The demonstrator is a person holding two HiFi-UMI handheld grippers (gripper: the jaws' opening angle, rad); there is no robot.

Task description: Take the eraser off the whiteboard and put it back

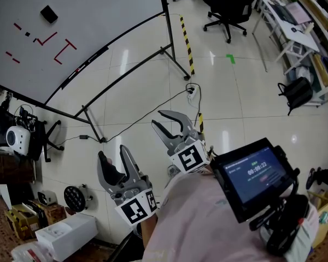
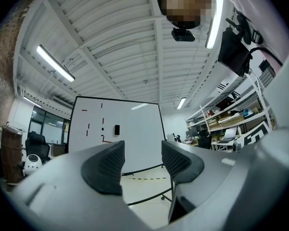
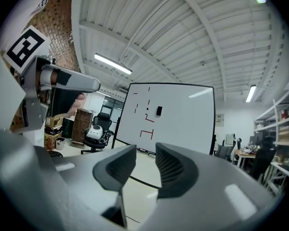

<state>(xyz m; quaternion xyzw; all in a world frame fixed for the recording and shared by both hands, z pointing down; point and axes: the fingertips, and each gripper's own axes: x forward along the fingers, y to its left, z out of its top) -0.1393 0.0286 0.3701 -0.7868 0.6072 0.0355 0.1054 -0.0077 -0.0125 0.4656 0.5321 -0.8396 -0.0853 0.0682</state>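
Observation:
A black eraser sticks to the whiteboard at the upper left of the head view, among red marker strokes. The same eraser shows small in the left gripper view, and the eraser shows on the board in the right gripper view. My left gripper and right gripper are both held low near my body, far from the board. Both are open with nothing between their jaws.
The whiteboard stands on a wheeled black frame with a cable trailing across the tiled floor. Office chairs and desks stand at the back right. A robot head and boxes sit at the left. A screen hangs on my chest.

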